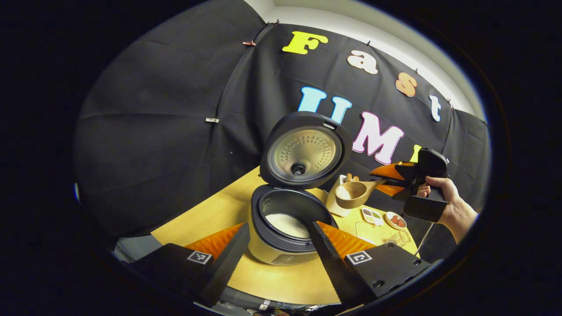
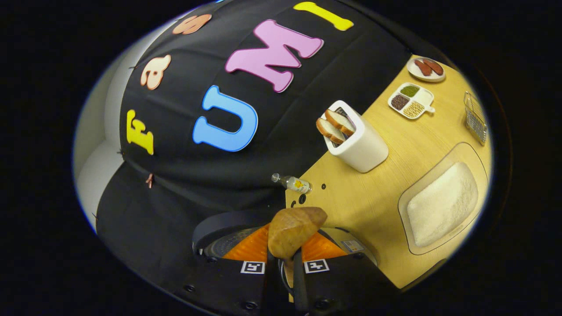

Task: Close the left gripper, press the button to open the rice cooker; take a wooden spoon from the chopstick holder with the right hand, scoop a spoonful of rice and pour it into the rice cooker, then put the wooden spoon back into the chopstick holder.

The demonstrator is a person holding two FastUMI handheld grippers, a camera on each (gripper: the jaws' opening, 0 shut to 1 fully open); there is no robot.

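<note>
In the left gripper view the rice cooker (image 1: 285, 228) is seen with its lid (image 1: 305, 151) standing upright at the far side and white rice already lying in the inner pot. The wooden spoon (image 1: 353, 194) is held just right of the open pot and a little above its rim, its bowl upward and loaded with rice. The handle runs rightward from the bowl into the right gripper (image 1: 393, 180), which is clamped on it and carried by a hand (image 1: 452, 202). The bowl is thus the end nearest the pot, and it is judged that a short leftward carry followed by a roll about the handle's long axis would tip the rice in.

In the right gripper view the spoon's underside is seen rising straight ahead between the fingers.

The left gripper (image 1: 279, 245) hangs before the cooker with its fingers spread apart, holding nothing. The chopstick holder (image 2: 358, 145) stands farther right on the tabletop (image 1: 281, 278).
</note>
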